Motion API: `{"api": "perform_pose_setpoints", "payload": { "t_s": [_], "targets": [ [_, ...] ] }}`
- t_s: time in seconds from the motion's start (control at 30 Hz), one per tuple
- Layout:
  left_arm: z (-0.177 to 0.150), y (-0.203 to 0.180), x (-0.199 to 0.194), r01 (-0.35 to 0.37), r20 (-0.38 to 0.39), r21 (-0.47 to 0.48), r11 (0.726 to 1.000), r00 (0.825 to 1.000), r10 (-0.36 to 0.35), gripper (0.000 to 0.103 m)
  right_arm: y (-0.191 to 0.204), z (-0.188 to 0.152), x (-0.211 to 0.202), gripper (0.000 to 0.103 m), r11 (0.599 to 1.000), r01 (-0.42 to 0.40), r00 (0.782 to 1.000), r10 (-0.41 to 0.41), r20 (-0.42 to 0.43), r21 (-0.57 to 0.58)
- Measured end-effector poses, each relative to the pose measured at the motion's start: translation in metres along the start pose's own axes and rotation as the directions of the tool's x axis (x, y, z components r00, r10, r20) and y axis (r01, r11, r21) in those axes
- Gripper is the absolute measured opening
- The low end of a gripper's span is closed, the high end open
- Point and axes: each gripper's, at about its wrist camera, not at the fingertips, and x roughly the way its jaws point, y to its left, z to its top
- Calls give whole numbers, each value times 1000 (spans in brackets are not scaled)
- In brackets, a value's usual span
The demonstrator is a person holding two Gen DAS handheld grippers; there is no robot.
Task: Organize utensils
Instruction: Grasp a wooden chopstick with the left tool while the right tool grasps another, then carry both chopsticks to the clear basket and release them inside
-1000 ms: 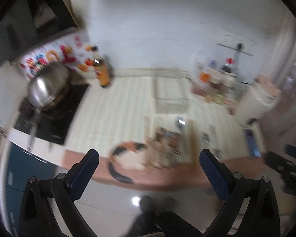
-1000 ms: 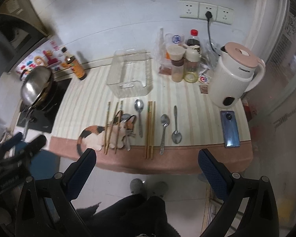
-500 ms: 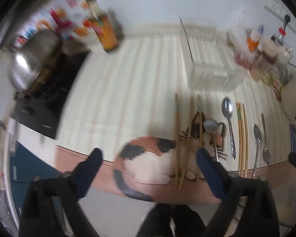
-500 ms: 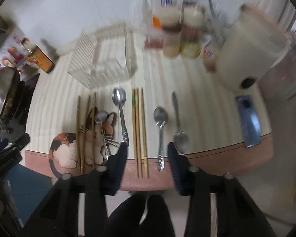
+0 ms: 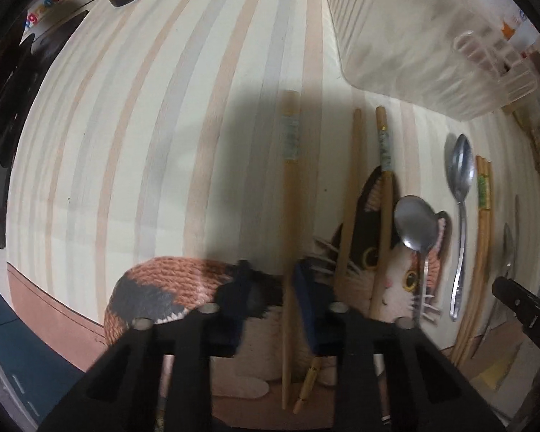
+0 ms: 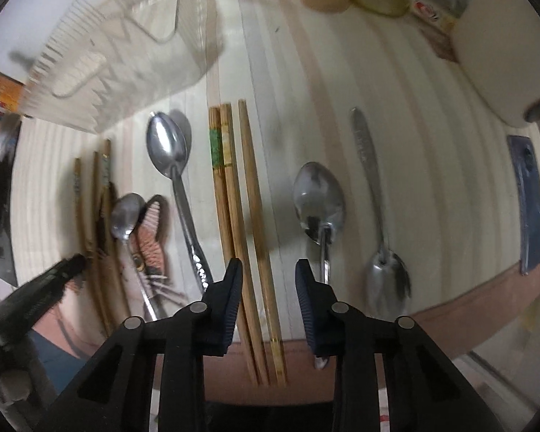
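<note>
both black two-finger grippers with blue pads hover low over the striped cream countertop (image 5: 133, 115), jaws narrowed but not clamped. left gripper (image 5: 270, 280) straddles a long pale wooden chopstick (image 5: 290, 187) lying across the knitted calico cat-shaped mat (image 5: 162, 288); whether the pads touch it, i cannot tell. right gripper (image 6: 266, 280) brackets the near ends of three brown bamboo chopsticks (image 6: 241, 216) at the counter's front edge. clear ribbed plastic basket (image 6: 126, 57) sits behind the row. long steel spoon (image 6: 176, 183) lies left of those chopsticks, shorter steel spoon (image 6: 318, 201) right
</note>
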Motion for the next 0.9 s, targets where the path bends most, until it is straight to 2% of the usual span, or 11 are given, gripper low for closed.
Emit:
{"api": "perform_pose_setpoints", "payload": {
  "t_s": [0.03,0.07,0.13,0.37,0.57,0.67,0.73,0.9],
  "targets": [
    [1,0,-1,-12,11,6,1000,1000,12,6,2,0,6,19,1000,17,1000,-17,-10,-8],
    [2,0,1,-13,16,14,1000,1000,12,6,3,-1,12,12,1000,23,1000,-24,-19,-13],
    [0,3,2,-11,21,23,1000,1000,11,5,5,-4,14,7,999,47,999,-47,1,-23],
    [-29,28,-2,-14,6,32,999,1000,14,5,1,-31,19,7,996,72,996,-75,-48,-59],
    [-30,37,2,-14,5,52,999,1000,13,6,7,-48,23,7,992,103,993,-107,-55,-70],
    [-30,37,-3,-11,5,58,998,1000,11,6,7,-39,22,8,992,111,991,-116,-73,-65],
    [-26,41,-4,-10,4,58,998,1000,10,6,8,-21,19,8,993,110,990,-113,-83,-49],
    [-27,27,2,-15,7,60,998,1000,15,6,10,-15,18,8,990,132,988,-136,-66,-56]
  ]
}}
